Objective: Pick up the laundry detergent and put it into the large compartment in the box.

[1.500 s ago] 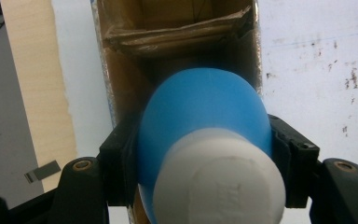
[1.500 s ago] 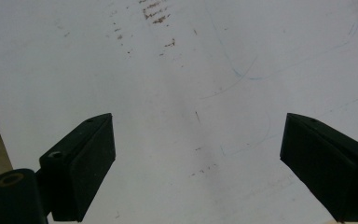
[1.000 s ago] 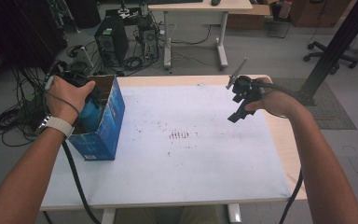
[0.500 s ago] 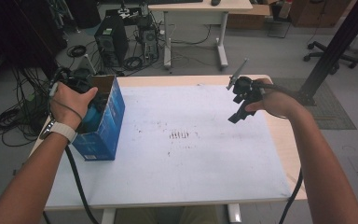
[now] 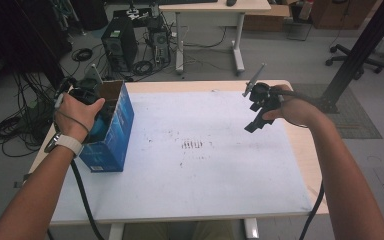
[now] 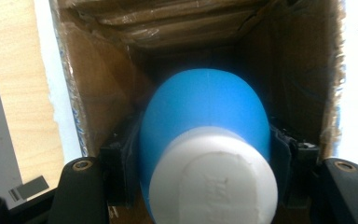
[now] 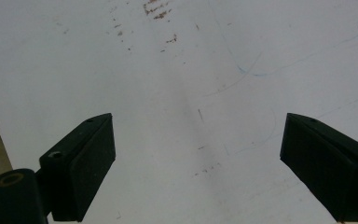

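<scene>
Blue bottle [image 6: 205, 126] with a white cap [image 6: 213, 179], clamped between the black jaws of the left gripper [image 6: 205, 154], one pad on each flank of the rounded body just behind the cap. Held inside the mouth of the open cardboard box [image 5: 111, 131], blue outside and brown within, standing at the left edge of the white table [image 5: 195, 175]. Probably smooth plastic: stiff enough to take the squeeze, likely light, though contents cannot be told. Curved, glossy sides, so liable to slip or swivel between flat pads if the hold loosens; best taken exactly as here, across the widest part of the body, not on the cap, which could turn or pull free. Little room between bottle and box walls, so scraping on the torn cardboard rim a fair risk. Box likely light too, and apt to shift if nudged. Right gripper [image 5: 260, 107] hanging over the right side of the table, jaws spread wide with nothing between them.
</scene>
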A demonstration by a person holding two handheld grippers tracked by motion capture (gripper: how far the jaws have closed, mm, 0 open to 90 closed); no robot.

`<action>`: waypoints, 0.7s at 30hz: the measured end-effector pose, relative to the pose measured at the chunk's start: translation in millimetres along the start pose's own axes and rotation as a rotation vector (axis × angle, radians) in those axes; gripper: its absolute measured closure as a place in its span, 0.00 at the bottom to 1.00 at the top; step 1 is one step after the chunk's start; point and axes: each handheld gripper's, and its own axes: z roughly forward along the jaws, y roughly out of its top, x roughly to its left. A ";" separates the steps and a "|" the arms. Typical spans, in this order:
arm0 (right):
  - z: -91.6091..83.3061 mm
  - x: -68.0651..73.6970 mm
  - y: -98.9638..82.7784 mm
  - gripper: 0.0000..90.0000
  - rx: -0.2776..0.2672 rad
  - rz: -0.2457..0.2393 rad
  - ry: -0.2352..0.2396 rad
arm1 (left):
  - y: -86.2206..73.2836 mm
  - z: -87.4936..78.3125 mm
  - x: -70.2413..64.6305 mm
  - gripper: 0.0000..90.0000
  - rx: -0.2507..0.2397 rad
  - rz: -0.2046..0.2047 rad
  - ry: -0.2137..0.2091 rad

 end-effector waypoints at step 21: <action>2.4 0.8 1.0 0.11 0.007 -0.002 0.003 | 1.6 2.3 4.9 0.39 0.021 0.003 -0.005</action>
